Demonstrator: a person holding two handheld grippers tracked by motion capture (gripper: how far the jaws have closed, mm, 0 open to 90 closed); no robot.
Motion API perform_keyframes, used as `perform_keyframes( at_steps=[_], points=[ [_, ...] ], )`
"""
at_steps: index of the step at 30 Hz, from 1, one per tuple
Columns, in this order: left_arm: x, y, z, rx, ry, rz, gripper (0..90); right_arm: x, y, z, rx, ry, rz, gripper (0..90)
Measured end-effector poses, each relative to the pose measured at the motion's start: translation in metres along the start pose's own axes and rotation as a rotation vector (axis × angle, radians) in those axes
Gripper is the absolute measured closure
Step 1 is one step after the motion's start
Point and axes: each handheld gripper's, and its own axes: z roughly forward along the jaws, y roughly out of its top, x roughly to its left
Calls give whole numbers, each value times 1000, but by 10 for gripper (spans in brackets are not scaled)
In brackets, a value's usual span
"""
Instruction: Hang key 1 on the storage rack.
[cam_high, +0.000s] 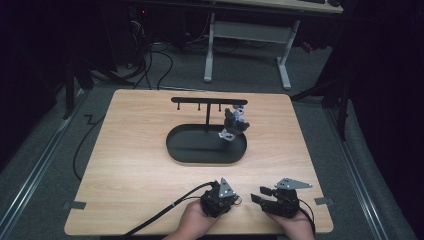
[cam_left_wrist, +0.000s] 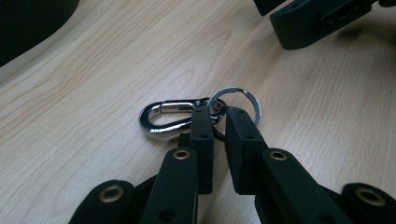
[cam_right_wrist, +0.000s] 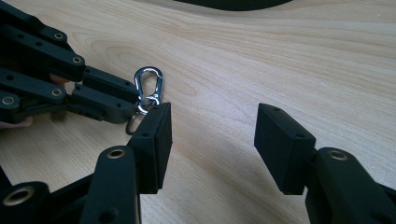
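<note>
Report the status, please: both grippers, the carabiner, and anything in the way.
Left gripper shut on carabiner clip with key ring, low over the table. Right gripper open, empty, close beside. Black hook stand far ahead; nothing in the way.

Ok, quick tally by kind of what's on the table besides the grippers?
Black oval-tray hook stand: 1
Grey-black keychain figure hanging on the stand: 1
Silver metal carabiner clip: 1
Silver metal split ring: 1
Total: 4
</note>
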Motion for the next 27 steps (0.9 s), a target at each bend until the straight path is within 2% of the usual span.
perform_keyframes(
  at_steps=[5, 8, 12, 15, 17, 21, 25, 27],
  points=[
    [-7, 10, 11, 0, -17, 15, 815, -2, 0, -1, -5, -4, 11, 471],
    [-7, 10, 7, -22, -12, 18, 804, -4, -1, -2, -11, -4, 25, 472],
    [11, 1, -11, -59, 42, -31, 805, -6, -2, -3, -10, -4, 26, 471],
    [28, -6, -17, -39, 87, -79, 810, -6, -1, -3, -13, -4, 23, 471],
    [31, -6, -15, -32, 99, -84, 812, -6, -1, -2, -11, -1, 25, 471],
    [31, -2, -7, -28, 100, -78, 813, -5, -1, -1, -7, -3, 25, 471],
    [30, 1, -2, -31, 86, -84, 817, -5, -2, -1, -4, -4, 26, 470],
    [26, 2, 1, -25, 79, -73, 817, -6, -2, -1, -3, -5, 31, 470]
  ],
)
